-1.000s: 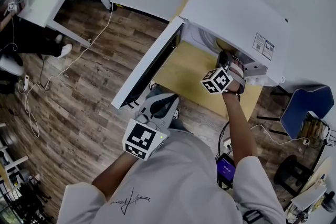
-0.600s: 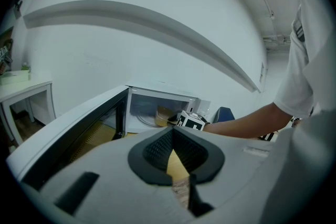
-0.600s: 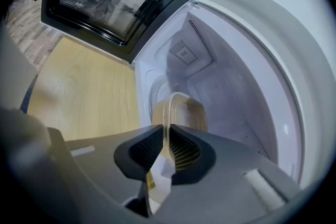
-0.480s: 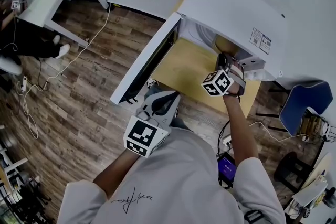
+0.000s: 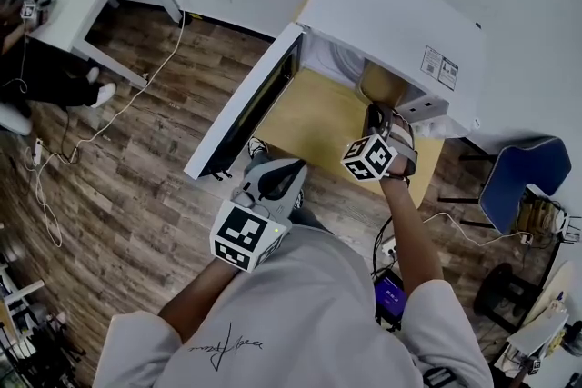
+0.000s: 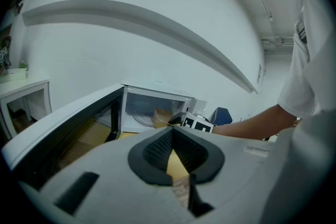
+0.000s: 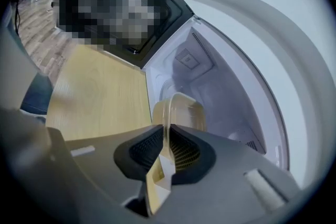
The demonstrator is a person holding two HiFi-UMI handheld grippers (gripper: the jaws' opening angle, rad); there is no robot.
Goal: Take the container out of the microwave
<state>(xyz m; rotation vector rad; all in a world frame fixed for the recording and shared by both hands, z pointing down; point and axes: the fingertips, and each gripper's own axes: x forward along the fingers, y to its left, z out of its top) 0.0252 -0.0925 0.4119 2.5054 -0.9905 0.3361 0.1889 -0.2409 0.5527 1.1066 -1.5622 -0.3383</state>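
My right gripper (image 7: 165, 147) was clamped on the near wall of the translucent yellowish plastic container (image 7: 181, 113), with the thin rim pinched between both ribbed pads. The tub sat at the mouth of the white microwave oven (image 5: 391, 14), right at the front of the cavity. In my reading it was not yet clear of the opening. From the head view only its near edge showed under the oven's top. I couldn't tell whether anything was inside it.

My left gripper (image 6: 176, 152) was pinched together on nothing, hanging low in front of me, well apart from the oven. The dark-windowed white door (image 5: 241, 104) stood swung wide to the left.

The step in hand was the withdrawal. To do it well I judged:
- Pull straight back along the cavity floor and keep the tub level. A one-wall pinch lets the far side sag.
- Lift only enough to pass the front sill, with no jerk, because the wall could flex and slip from the pads.
- Stay off the door side, as the right wall looked closer.
- Aim for the light wooden tabletop (image 5: 318, 118) just in front of the oven, which looked bare, and leave the spare gripper out of the path.
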